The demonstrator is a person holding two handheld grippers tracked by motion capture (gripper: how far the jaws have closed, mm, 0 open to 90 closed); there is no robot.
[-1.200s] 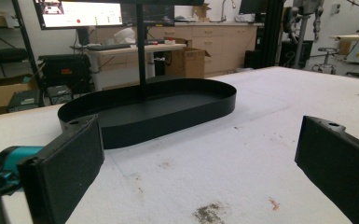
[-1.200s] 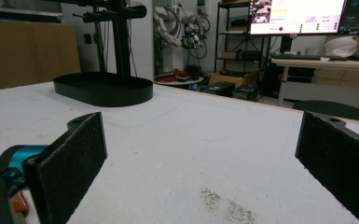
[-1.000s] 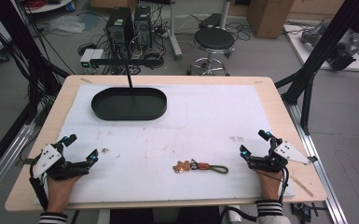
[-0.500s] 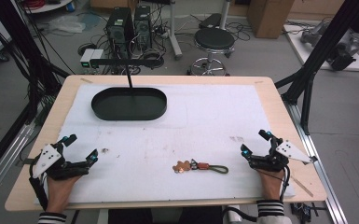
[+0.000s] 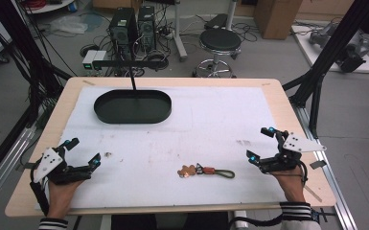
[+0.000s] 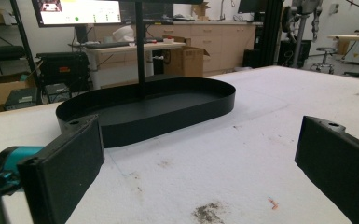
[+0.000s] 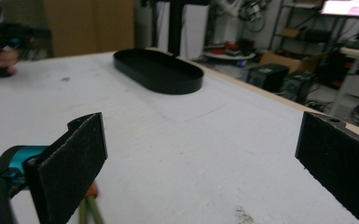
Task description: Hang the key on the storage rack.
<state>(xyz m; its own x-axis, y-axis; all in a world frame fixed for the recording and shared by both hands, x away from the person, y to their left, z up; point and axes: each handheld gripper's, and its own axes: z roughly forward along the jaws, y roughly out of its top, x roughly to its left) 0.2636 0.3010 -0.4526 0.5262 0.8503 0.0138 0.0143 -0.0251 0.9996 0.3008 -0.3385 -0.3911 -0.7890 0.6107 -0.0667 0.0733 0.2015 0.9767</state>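
The keychain (image 5: 205,170) on the bench (image 5: 287,103) looks light and floppy, best taken by its green loop; both claws, left (image 5: 82,152) and right (image 5: 261,143), are wide, empty.

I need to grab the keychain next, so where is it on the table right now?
In the high view the keychain lies on the white mat near the table's front edge, slightly right of centre, closer to the right gripper than the left gripper.
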